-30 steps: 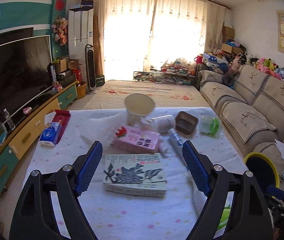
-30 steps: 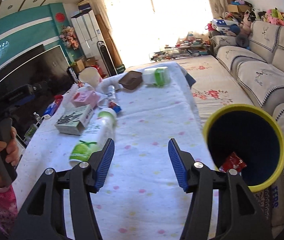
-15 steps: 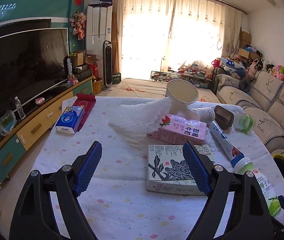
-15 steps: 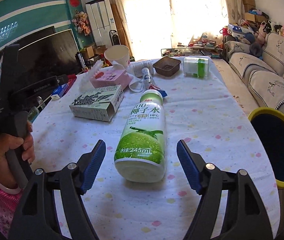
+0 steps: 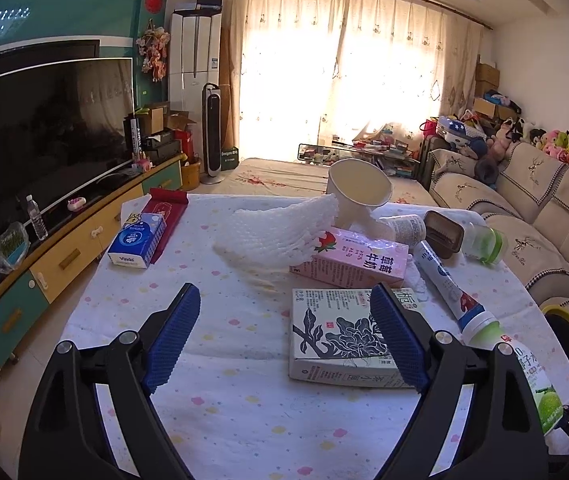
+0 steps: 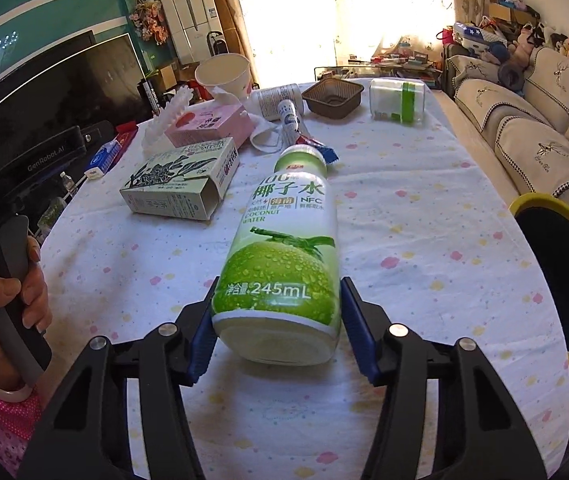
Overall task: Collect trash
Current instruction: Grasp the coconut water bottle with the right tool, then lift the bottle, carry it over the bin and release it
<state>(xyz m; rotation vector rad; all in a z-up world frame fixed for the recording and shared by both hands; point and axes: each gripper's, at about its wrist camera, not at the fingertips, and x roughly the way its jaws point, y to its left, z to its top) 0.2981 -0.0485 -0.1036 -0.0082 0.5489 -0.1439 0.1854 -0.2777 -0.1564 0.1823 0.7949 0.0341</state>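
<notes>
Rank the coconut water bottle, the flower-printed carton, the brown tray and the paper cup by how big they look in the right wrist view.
1. Coconut water bottle, though it lies nearest the camera, which inflates it.
2. Flower-printed carton.
3. Brown tray and paper cup look about alike; both sit far back, so no ranking.

Large dark flat television screen [image 5: 44, 128] stands far left of the fingers, on a long yellow-and-teal wooden cabinet [image 5: 24, 276]. Beige cushioned fabric sofa [image 5: 532, 216] far right. Cream translucent window curtains [image 5: 344, 76] straight beyond the fingertips, backlit. Tall white upright air conditioner [image 5: 195, 72] left of the curtains.
</notes>
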